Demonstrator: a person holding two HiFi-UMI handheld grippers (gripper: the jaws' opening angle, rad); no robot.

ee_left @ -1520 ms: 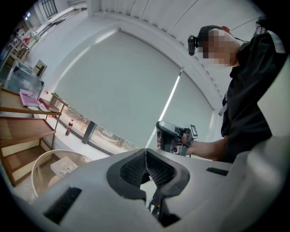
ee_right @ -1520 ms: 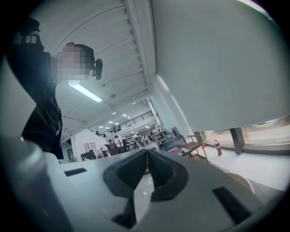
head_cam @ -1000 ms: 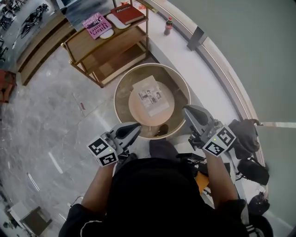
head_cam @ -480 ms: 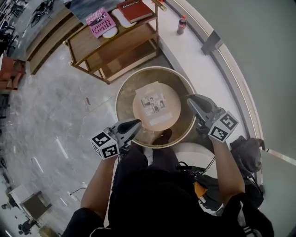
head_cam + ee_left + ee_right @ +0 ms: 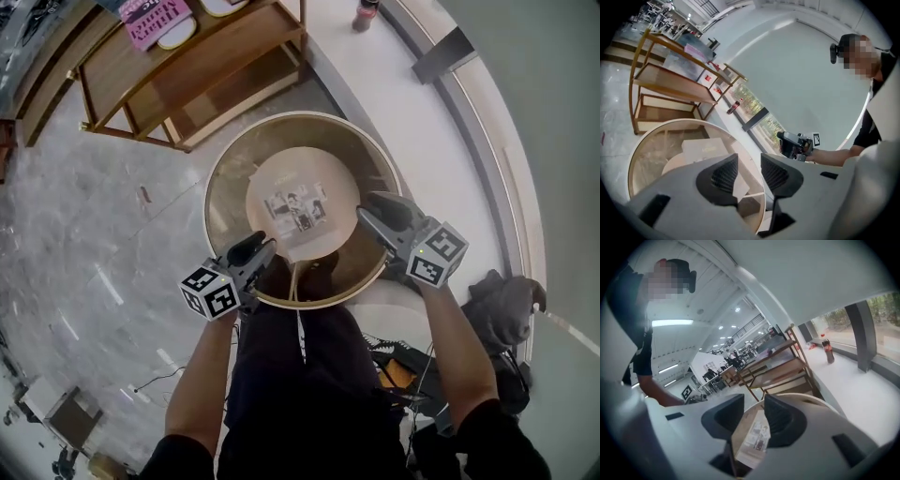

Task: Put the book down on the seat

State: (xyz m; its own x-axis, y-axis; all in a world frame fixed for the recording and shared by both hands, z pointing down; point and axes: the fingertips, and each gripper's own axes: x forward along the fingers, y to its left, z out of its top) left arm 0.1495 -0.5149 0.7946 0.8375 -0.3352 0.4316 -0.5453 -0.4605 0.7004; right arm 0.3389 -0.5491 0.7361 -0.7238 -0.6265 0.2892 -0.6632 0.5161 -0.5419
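A white book (image 5: 298, 208) with pictures on its cover lies flat on the round tan cushion of the bowl-shaped seat (image 5: 221, 165). My left gripper (image 5: 262, 247) hangs over the seat's near left rim, apart from the book. My right gripper (image 5: 367, 215) is over the near right rim, just right of the book. Both have just been opening their jaws and stand open with nothing between them. In the left gripper view the book (image 5: 700, 149) shows beyond the jaws of that gripper (image 5: 749, 171). The right gripper view shows the book (image 5: 758, 440) below its gripper (image 5: 753, 417).
A wooden shelf unit (image 5: 184, 77) stands behind the seat, with a pink book (image 5: 154, 13) on top. A cola bottle (image 5: 366, 12) stands on the white ledge by the window. Dark bags (image 5: 502, 306) lie on the floor to my right. My legs are against the seat's front.
Both grippers have come down and forward to the seat's rim. Their jaws, shut earlier, now stand apart. The book has stayed on the cushion.
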